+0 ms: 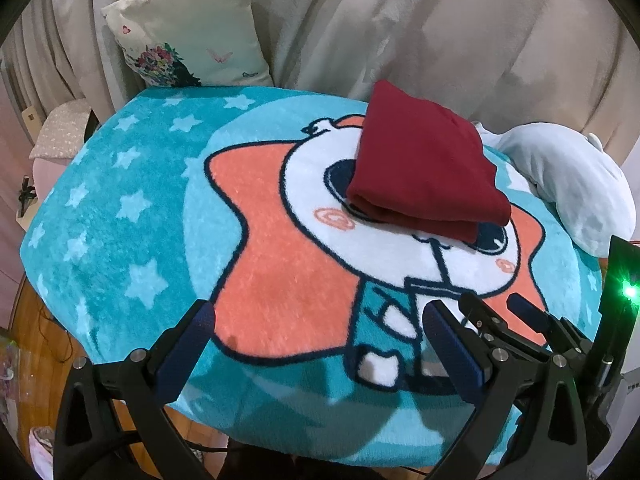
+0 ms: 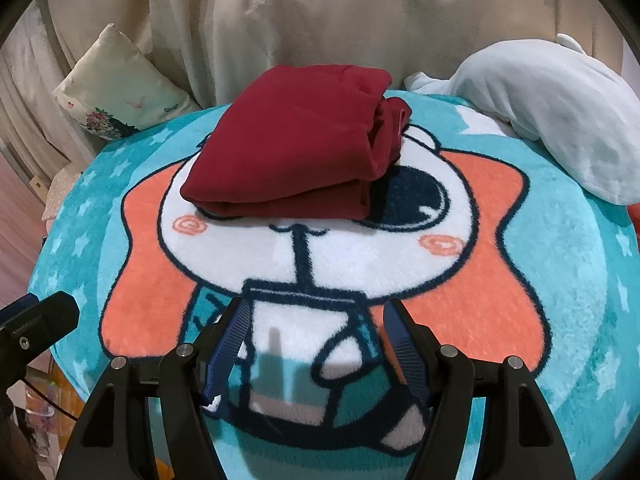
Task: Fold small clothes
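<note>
Both tongs (image 1: 320,332) (image 2: 316,340) apart, low, empty

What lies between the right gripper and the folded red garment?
Only bare blanket: the white cartoon face and its dark neck line. Nothing else lies between the open right gripper and the red garment, as the right wrist view shows.

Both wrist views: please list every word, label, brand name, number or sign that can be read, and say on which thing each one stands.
No readable text in either view.
Blanket: cartoon figure and stars only, no letters.
Pillow: flowers and butterflies, no words.
Folded red garment: no label or tag in view.
Left gripper and right gripper: no markings.
</note>
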Available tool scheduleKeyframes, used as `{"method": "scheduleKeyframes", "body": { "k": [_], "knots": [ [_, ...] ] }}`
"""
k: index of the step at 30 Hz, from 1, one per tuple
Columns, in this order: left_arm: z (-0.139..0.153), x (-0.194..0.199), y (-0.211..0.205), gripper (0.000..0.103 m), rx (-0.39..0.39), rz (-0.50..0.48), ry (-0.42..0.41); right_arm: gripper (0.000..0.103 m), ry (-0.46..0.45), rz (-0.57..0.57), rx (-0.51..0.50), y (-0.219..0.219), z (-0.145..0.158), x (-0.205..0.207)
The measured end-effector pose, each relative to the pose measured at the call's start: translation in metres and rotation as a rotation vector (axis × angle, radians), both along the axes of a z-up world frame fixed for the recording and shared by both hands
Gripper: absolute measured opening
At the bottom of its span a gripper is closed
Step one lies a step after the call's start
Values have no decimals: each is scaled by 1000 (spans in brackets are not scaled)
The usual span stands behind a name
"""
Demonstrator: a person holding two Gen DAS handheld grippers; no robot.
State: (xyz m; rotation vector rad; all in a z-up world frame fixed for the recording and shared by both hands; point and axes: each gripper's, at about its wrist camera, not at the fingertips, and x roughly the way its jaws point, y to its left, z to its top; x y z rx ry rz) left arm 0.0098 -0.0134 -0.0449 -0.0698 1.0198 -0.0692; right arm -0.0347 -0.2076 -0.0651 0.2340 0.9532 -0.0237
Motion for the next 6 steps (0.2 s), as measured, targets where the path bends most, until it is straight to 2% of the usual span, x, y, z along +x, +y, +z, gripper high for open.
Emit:
{"method": "scheduleKeyframes", "body": {
  "k": [6],
  "knots": [
    [1, 2, 3, 103, 0, 21, 0, 74, 2, 13, 6, 2, -2, 5]
  ]
}}
